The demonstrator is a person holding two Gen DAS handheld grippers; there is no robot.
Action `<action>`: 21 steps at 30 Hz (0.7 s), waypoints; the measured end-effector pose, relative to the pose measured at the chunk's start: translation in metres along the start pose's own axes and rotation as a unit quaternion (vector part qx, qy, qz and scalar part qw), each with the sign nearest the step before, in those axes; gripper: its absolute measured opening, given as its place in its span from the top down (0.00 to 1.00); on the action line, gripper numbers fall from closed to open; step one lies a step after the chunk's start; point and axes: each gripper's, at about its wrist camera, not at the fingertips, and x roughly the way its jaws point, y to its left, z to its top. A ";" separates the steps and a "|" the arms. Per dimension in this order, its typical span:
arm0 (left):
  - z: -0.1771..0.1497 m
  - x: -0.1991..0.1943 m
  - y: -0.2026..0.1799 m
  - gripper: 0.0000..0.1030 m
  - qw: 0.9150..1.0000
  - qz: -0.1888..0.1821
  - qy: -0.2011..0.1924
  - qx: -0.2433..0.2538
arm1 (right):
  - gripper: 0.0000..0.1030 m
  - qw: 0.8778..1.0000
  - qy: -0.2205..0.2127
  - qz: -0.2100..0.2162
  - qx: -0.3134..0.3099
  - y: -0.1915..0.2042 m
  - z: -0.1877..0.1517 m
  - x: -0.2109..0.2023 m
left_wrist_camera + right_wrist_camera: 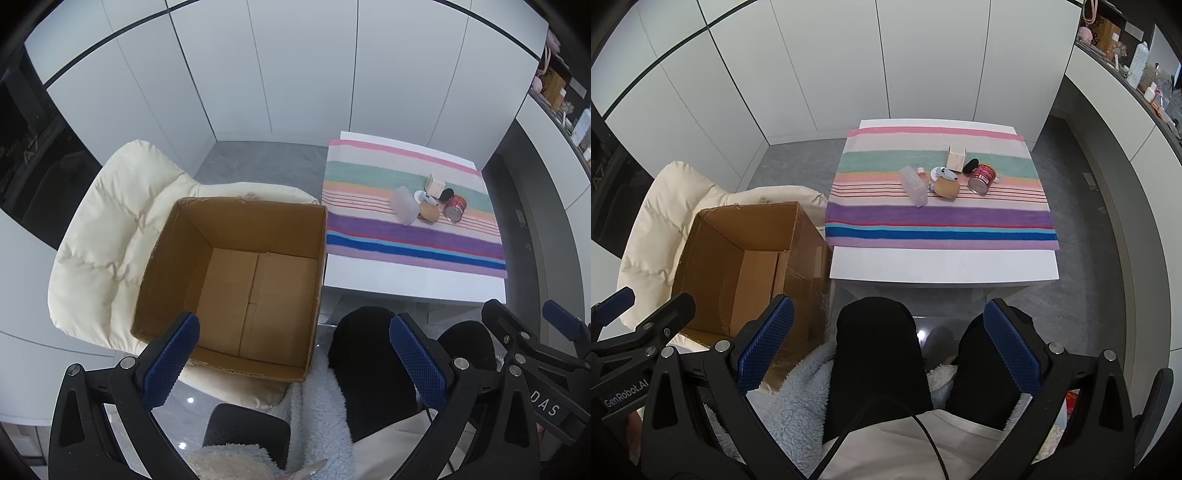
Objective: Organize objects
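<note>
Item: cluster of small things on a striped cloth [942,218], spread over a white counter [942,264]. The cluster is set near the cloth's middle, toward its right half, ahead of and well apart from both pairs of fingers.

Contents listed: a clear plastic box [915,185], lying with its long axis running front to back, slightly slanted; a round tan piece [947,189] just beside it; a red tin [981,179] tipped on its side, its base turned toward the camera; a small white carton [957,158] upright behind; a small black thing [970,165], too small to be identified with certainty.

Container: a cardboard box [236,284], open at the top, rested on a cream padded chair [103,236] to the left of the counter. Nothing is seen inside it; only the bottom flaps show.

Tools: the left gripper [295,365] is held over the box's near edge, fingers spread wide, nothing grasped. The right gripper [890,347] is held above the person's knees, fingers likewise spread and bare. The right gripper is judged the nearer to the cluster, the left to the box.
</note>
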 end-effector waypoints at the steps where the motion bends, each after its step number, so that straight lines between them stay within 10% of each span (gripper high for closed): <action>1: 0.000 0.000 -0.002 0.00 1.000 -0.001 0.000 0.001 | 0.00 1.000 0.000 0.000 0.000 -0.001 0.000 0.000; 21: 0.011 0.013 -0.104 0.00 1.000 -0.012 -0.008 0.024 | 0.00 0.998 -0.039 -0.041 0.037 -0.105 0.022 0.006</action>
